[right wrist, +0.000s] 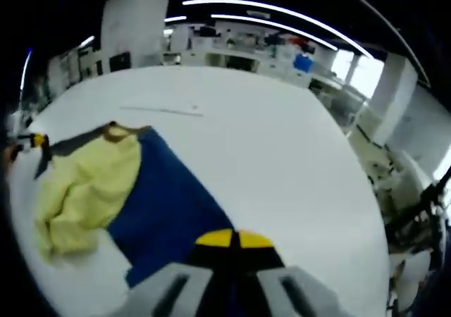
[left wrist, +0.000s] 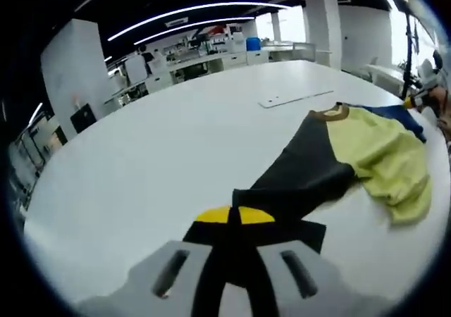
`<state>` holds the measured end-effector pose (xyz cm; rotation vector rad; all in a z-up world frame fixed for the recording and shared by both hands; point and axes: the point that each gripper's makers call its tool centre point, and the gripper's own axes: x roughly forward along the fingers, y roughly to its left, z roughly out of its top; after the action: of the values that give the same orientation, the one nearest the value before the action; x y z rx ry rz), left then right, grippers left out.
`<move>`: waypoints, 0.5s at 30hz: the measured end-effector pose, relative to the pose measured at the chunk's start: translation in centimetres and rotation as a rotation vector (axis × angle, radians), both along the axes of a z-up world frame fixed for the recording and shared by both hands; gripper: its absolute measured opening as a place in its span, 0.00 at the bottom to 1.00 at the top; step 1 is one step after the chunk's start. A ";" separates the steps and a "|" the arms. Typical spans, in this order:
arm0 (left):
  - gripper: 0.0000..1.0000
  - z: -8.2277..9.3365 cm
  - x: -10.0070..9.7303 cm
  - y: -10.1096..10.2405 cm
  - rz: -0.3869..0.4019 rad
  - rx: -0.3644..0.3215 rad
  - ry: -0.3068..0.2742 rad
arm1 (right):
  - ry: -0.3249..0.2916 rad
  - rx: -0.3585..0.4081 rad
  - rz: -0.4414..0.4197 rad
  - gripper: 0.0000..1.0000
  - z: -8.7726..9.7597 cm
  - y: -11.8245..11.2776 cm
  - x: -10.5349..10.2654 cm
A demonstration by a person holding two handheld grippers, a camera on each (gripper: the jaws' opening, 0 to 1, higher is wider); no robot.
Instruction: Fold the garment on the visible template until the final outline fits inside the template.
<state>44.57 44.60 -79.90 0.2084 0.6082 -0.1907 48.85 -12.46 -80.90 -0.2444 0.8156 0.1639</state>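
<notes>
L tool point(left wrist: 235, 215) jaws clamped on cloth; R tool point(right wrist: 235, 239) likewise, both low over table.

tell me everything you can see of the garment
The garment is a soft fabric top in three colours: a black panel, a pale yellow-green middle bunched into folds, and a blue panel, with a tan collar. It lies loosely spread, unfolded, on the white table. The left gripper pinches its black end, the right gripper its blue end.
</notes>
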 end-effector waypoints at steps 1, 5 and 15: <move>0.00 -0.1 0.1 0.2 0.002 -0.005 0.001 | 0.002 -0.012 -0.003 0.00 -0.4 -0.2 0.6; 0.00 -0.2 0.2 0.3 0.009 -0.009 0.006 | 0.009 -0.079 0.027 0.00 -1.3 -0.5 1.7; 0.00 -0.2 0.3 0.6 0.024 -0.002 0.012 | 0.000 -0.054 0.000 0.00 -1.5 -1.0 2.0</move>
<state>44.86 45.18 -80.15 0.1979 0.6225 -0.1696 50.88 -13.49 -82.35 -0.2949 0.8202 0.1421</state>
